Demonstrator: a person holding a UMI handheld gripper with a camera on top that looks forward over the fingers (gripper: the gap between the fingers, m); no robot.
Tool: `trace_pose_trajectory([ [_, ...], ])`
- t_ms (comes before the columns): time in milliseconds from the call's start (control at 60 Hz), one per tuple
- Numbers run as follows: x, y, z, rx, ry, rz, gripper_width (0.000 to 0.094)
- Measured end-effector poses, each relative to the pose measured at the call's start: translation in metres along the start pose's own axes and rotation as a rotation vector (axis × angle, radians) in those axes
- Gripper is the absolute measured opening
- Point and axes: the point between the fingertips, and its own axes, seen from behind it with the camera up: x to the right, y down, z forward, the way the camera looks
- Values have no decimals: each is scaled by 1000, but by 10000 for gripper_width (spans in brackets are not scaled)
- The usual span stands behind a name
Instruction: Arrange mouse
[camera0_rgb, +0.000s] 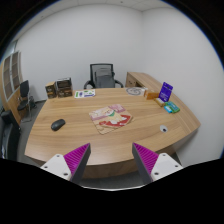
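White walls are enclosing a small office where a curved wooden surface (100, 135) is filling the middle of the room. Seen from above and well back, the gripper (111, 160) is hovering off the near edge of the surface, its two fingers spread wide apart with nothing between them; the purple pads (75, 157) are facing each other across open air.

A dark mouse (57, 124) is sitting on the surface, well to the left of a mat (110, 117) with a pink-and-cream print that is lying near the middle. The mouse is resting apart from everything else, well beyond the left finger.

Beyond the mat, a black chair (102, 76) is standing against the far edge of the surface. To the left of the mat, along that far edge, some boxes (62, 88) and papers (86, 94) are lying. To the right of the mat, a plate (136, 91) is resting, and farther right a purple-and-teal card (166, 92) is standing upright. A small white object (165, 129) is lying right of the mat, toward the near edge; what it is cannot be told.
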Motion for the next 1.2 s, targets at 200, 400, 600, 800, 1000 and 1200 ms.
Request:
trace_pose_trajectory([
  [200, -16, 12, 5, -7, -37, 10, 872],
  [400, -62, 18, 19, -9, -69, 10, 876],
  [600, -130, 18, 31, -13, -99, 18, 876],
  [800, -203, 20, 45, -8, -145, -18, 874],
  [1000, -260, 24, 73, 1, -178, -38, 875],
  [1200, -305, 20, 110, 18, -203, -46, 875],
])
